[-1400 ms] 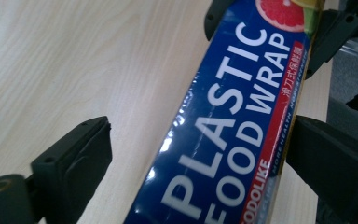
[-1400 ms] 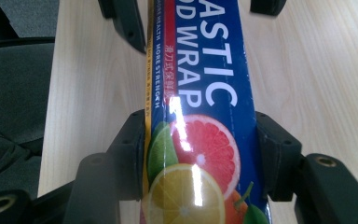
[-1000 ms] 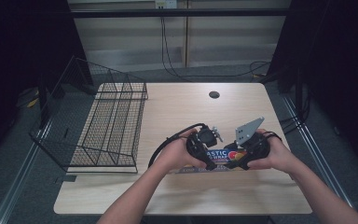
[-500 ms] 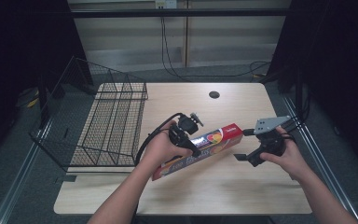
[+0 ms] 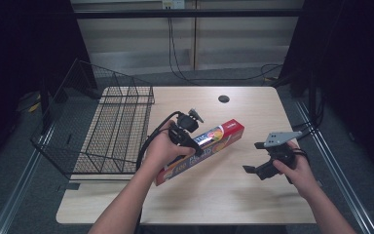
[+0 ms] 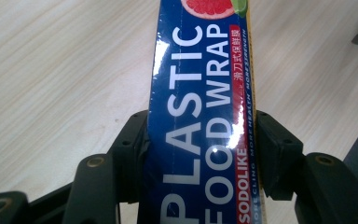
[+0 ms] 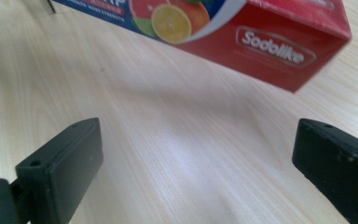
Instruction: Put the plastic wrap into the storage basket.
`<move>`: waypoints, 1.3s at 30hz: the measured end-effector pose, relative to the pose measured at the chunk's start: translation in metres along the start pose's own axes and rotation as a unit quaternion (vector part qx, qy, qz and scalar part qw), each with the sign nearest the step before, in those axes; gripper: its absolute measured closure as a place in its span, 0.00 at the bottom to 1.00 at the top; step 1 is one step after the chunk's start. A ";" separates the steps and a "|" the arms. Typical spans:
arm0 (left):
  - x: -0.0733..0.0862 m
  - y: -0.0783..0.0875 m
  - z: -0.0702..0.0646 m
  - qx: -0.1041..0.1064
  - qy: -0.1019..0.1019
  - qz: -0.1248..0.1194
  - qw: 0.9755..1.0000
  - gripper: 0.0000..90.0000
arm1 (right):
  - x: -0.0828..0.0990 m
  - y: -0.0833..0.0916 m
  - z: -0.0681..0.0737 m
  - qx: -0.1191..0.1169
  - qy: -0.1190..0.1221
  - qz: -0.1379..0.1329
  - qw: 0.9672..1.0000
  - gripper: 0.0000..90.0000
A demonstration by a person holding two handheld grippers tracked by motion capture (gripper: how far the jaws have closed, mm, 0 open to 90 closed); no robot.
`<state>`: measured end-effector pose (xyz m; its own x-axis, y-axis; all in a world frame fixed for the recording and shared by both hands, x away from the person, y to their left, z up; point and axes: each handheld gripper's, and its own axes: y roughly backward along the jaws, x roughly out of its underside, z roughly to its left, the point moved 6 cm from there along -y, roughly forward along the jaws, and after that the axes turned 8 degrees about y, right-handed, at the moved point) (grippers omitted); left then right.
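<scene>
Gripping plastic wrap box (image 5: 202,150) mid-length in left tongs (image 5: 189,141); keeping it level toward wire basket (image 5: 108,127); right tongs (image 5: 259,158) gaping wide, empty, jaws just opening.

The plastic wrap box (image 6: 200,121) is deep blue with white block lettering, a red strip carrying small white print along one long edge, and a red end panel (image 7: 279,46) with a white logo beside pictured orange, lime and grapefruit slices. Both the left gripper (image 5: 187,134) and the right gripper (image 5: 260,158) are black. The tabletop (image 5: 253,195) is pale wood grain with a dark round hole near its far edge, and the wire basket (image 5: 104,131) at its left edge is black mesh.
</scene>
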<state>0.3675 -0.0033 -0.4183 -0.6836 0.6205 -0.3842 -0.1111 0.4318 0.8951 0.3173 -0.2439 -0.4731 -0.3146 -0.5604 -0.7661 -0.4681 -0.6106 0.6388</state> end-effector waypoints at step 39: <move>-0.012 0.047 0.025 -0.036 0.108 -0.043 0.993 0.50 | 0.007 -0.002 -0.001 0.013 0.000 -0.002 1.000 0.02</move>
<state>0.3883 0.0265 -0.3772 -0.8072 0.4255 -0.4091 -0.2214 0.4242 0.8781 0.3168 -0.2476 -0.4795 -0.3130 -0.5583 -0.7683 -0.4906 -0.5976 0.6341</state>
